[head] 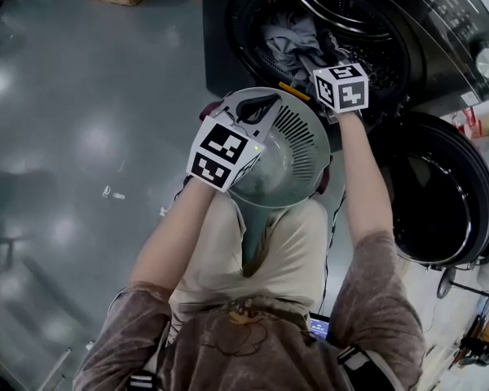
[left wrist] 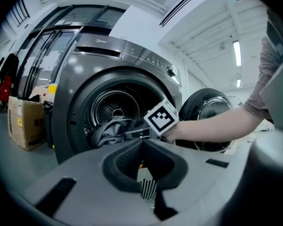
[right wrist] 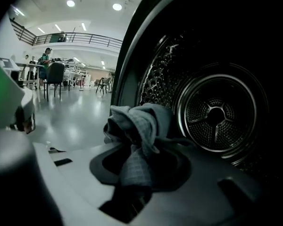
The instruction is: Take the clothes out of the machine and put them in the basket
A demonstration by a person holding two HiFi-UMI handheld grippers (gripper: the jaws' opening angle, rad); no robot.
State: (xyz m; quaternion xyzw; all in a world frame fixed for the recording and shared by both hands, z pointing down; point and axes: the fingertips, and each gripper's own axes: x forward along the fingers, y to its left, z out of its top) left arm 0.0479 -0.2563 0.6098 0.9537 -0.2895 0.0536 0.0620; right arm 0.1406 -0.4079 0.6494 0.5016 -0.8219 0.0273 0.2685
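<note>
At the mouth of the front-loading machine (head: 440,31), the person (head: 261,332) is reaching the right gripper (left wrist: 133,134) into the drum (right wrist: 217,117). The left gripper (left wrist: 146,178) is holding the grey basket (head: 297,165) up just outside the opening. A heap of grey clothes (head: 292,43) is lying at the front of the drum, and the round door (head: 440,190) is hanging open to the right.

The cloth is looking soft and limp. I'm guessing it is going to sag, stretch out and trail while coming over the lip, and if it is damp it is going to drag heavier than it looks. Nothing about it is seeming fragile or slippery. A bunched fold near the middle of a piece is looking like the best place to grab, so that less is dangling.

The right jaws are standing only narrowly apart, pinching a gathered wad of grey-blue cloth (right wrist: 137,131) that is bulging up above them. The left jaws are clamping a pale slotted strip of the basket's wall — nothing else is sitting between them.
</note>
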